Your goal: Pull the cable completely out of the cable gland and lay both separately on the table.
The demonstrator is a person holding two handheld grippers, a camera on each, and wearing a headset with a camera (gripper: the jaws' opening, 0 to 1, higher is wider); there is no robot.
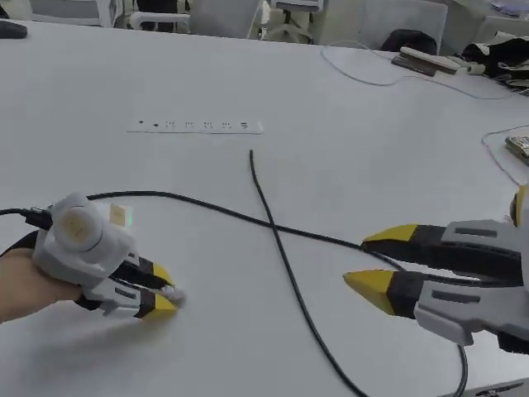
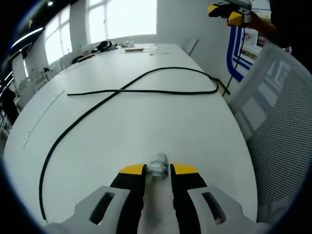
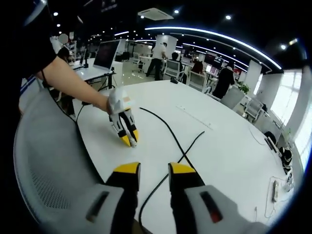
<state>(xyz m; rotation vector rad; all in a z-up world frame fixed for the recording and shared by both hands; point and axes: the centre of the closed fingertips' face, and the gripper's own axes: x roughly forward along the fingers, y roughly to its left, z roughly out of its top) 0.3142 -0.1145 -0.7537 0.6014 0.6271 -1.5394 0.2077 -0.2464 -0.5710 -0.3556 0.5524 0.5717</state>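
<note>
jaws of the left gripper (image 2: 157, 170) pinch the white cable gland (image 2: 157, 163) at their tips, low at the table (image 1: 372, 149). those of the right gripper (image 1: 359, 261) stand apart and empty over the black cable (image 1: 281, 248), which lies free. the laying-down step seems in hand: next, open left and leave the gland clear of the cable.

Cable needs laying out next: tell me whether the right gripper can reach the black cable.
Probably yes: the right gripper hangs open over the thin black cable on the white table, nothing between.

Cable (image 1: 271, 223): black. Cable gland (image 2: 158, 165): pale grey. Table (image 1: 347, 165): plain white. My left gripper (image 1: 164, 289) and right gripper (image 1: 359, 260): grey bodies, black jaws, yellow tips.
</note>
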